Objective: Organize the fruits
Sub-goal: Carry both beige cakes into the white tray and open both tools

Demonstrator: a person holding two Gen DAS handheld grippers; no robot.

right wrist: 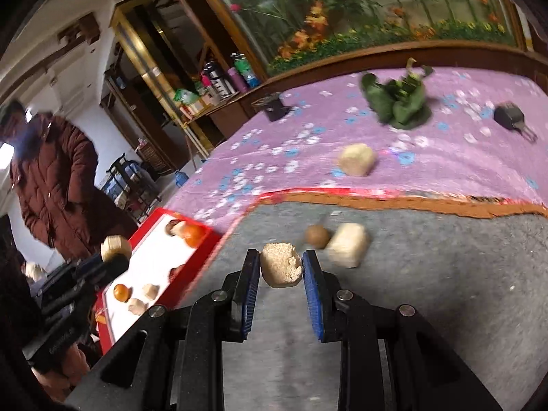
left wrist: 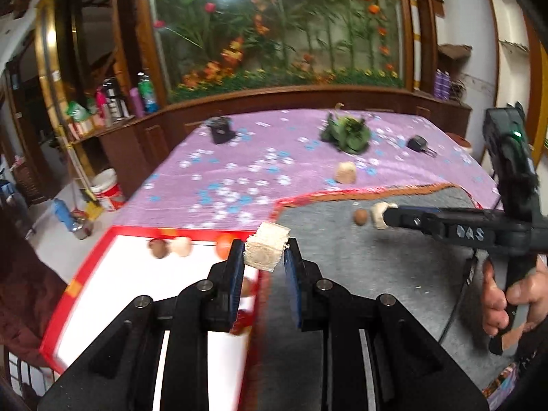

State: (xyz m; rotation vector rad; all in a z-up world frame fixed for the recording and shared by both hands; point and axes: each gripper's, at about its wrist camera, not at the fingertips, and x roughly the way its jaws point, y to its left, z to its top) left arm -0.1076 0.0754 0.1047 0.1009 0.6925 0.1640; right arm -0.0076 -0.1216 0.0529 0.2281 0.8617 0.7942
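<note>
Now 1 pale block (left wrist: 265, 246) between left hand-held gripper (left wrist: 264, 252) pads.

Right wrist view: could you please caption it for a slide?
Right gripper clamps a pale crumbly block above the grey mat; red-rimmed tray of fruit at left.

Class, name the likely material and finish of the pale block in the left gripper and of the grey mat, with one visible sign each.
Pale block: probably foam or sponge, matte; its faces look porous and crumbly.
Grey mat: probably felt or short-pile carpet, matte; its surface looks fuzzy and shows no shine.
</note>
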